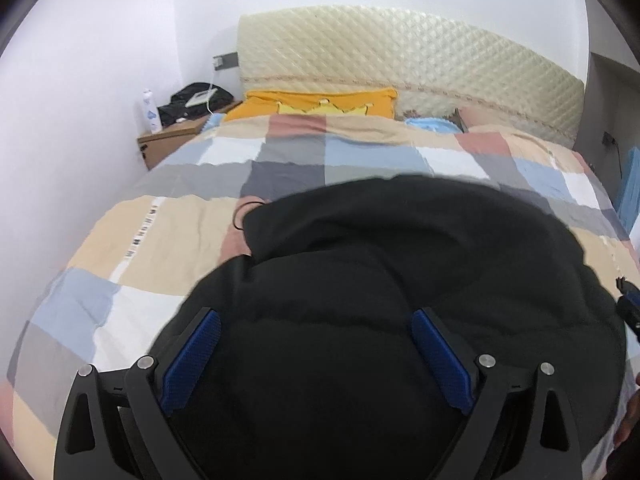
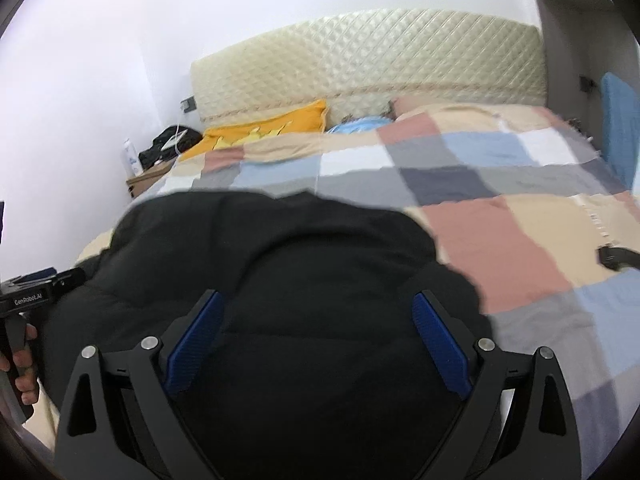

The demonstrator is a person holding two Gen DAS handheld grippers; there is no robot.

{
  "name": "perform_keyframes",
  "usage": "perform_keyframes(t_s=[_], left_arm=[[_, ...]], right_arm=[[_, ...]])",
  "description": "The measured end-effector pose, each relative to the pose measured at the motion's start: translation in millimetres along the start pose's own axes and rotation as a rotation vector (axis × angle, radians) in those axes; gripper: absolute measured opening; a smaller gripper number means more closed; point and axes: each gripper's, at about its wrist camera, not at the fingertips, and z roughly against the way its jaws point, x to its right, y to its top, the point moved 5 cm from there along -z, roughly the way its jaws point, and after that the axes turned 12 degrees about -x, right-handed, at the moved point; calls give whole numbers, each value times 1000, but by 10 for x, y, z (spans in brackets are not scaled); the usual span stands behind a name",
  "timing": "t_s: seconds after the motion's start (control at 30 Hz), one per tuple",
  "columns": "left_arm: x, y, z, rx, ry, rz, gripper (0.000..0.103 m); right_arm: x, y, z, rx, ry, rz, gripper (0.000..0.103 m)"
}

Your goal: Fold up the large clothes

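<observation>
Both jaws gape over the black jacket [image 1: 380, 280] — hair tie [image 1: 248, 214] only in left view.

Ahead of you lies a checked quilt [image 1: 280, 152] below a quilted cream headboard [image 1: 400, 56], with an orange pillow [image 1: 320, 102] against it. A wooden nightstand [image 1: 168, 142] at the far left carries a white bottle [image 1: 151, 111] and a black bag [image 1: 196, 102].

The black padded jacket [image 1: 400, 280] hides the checked quilt [image 1: 160, 240] under it, and its near part runs off the bottom edge. Beyond the jacket, the items on the bedside table [image 1: 168, 140] are too small to identify. Motion blur softens the quilt's checks.
</observation>
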Motion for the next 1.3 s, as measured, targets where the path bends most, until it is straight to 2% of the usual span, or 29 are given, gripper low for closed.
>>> perform_keyframes(t_s=[0.13, 0.37, 0.57, 0.73, 0.87, 1.03, 1.13, 1.3], left_arm=[[11, -38, 497, 81, -9, 19, 97], [168, -372, 1360, 171, -34, -41, 97], [244, -661, 2199, 278, -40, -101, 98], [260, -861, 2727, 320, -71, -107, 97], [261, -1037, 2998, 340, -74, -111, 98], [274, -1242, 3146, 333, -139, -99, 98], [280, -1318, 3175, 336, -123, -94, 98], [296, -1461, 3070, 289, -108, -97, 98]], right_arm=[[-19, -32, 660, 99, 20, -38, 96], [-257, -405, 1448, 175, 34, -52, 96], [-468, -511, 2124, 254, 33, -22, 96], [-620, -550, 2631, 310, 54, -15, 98], [-669, -677, 2855, 322, 72, -43, 100], [-721, -946, 2958, 295, 82, -77, 100], [-792, -1078, 2999, 288, 69, -59, 101], [-843, -1233, 3029, 277, 24, -28, 102]])
